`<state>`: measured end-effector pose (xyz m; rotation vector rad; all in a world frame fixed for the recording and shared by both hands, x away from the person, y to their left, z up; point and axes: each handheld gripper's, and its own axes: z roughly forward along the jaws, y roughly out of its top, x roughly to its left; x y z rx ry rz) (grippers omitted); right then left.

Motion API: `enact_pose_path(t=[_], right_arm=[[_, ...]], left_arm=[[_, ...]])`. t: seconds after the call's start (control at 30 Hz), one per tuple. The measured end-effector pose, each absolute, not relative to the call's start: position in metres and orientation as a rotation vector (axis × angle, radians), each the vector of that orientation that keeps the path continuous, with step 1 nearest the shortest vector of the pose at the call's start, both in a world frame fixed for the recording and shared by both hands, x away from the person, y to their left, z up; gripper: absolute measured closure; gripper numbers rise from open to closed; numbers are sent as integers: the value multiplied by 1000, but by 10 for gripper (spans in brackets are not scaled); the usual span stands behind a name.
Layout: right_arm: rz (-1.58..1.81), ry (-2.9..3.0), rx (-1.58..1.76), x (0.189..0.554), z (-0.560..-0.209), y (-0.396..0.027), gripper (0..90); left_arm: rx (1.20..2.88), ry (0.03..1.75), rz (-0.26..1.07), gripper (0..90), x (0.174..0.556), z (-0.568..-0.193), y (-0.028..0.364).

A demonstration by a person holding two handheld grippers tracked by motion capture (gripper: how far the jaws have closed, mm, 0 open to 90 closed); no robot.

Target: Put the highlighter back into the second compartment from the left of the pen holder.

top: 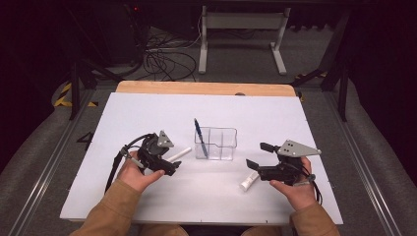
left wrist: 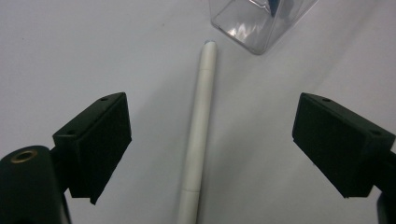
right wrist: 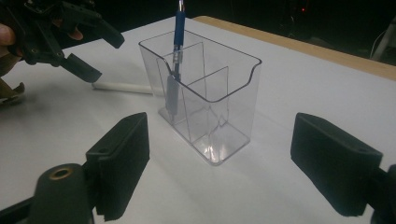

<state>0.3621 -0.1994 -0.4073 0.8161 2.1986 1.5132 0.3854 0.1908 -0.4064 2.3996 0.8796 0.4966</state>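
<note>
White pen [left wrist: 198,135] lies flat on the desk [left wrist: 70,46], centred between my left hand-held gripper's [left wrist: 210,144] spread jaws, untouched. Its long axis runs bottom to top of the left gripper view, tip toward the clear organizer [left wrist: 254,23] at upper right.

My high cam is looking forward and down over the whole white surface [top: 147,113]. The left claw [left wrist: 210,140] cam is hovering close, facing down at a white pen [left wrist: 198,135]. The right claw [right wrist: 219,163] cam is looking level across at the clear holder [right wrist: 205,93], which all three views are sharing.
</note>
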Motion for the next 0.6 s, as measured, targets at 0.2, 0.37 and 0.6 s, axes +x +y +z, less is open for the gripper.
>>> enact_pose_path(t=[0.2,0.37,0.6], right_arm=[[1514,2213,818,363,-410,-198,205],[1518,2211,819,363,-410,-198,206],[1521,2217,816,363,-412,-197,207]], left_arm=[[2440,893,464,203,393,-410,189],[2460,905,427,274,399,-412,189],[2474,899,389,346,405,-414,191]])
